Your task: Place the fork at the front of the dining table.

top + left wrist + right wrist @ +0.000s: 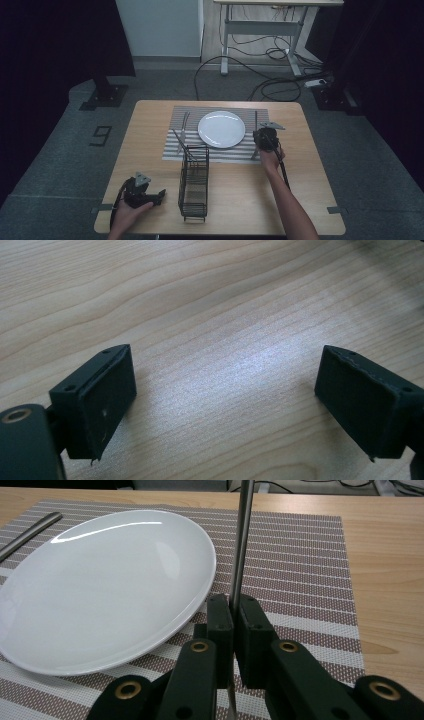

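R gripper (232,625) clamps knife (242,540), by plate (100,585)

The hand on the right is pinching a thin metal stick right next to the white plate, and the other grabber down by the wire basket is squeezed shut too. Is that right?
Not quite. The left gripper near the wire basket is open: the left gripper view shows its jaws wide apart over bare table. The rest holds: the right gripper is shut on the metal utensil beside the white plate.

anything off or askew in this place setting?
Nothing is spilled or damaged. The plate sits centred on the striped placemat. One utensil leans out of the wire caddy. The right gripper is shut on a metal utensil beside the plate.
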Action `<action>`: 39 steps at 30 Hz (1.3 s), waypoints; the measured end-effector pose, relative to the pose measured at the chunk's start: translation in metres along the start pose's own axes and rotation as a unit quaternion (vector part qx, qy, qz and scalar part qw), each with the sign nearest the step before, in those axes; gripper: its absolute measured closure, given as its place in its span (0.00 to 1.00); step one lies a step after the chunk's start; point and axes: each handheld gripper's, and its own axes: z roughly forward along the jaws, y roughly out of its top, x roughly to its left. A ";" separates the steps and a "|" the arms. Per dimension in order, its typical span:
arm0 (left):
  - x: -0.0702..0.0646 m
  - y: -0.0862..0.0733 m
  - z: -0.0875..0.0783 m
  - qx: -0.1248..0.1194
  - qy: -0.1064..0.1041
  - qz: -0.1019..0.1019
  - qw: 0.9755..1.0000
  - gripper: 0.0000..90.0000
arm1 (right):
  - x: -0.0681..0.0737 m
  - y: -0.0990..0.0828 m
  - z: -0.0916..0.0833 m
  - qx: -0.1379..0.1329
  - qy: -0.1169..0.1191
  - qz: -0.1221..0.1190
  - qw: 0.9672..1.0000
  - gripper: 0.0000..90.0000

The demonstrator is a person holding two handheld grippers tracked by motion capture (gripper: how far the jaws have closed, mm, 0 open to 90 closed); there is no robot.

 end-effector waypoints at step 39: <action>0.001 0.000 0.000 0.001 -0.002 0.003 1.000 0.11 | -0.011 -0.013 0.037 0.046 -0.019 0.060 0.997 0.96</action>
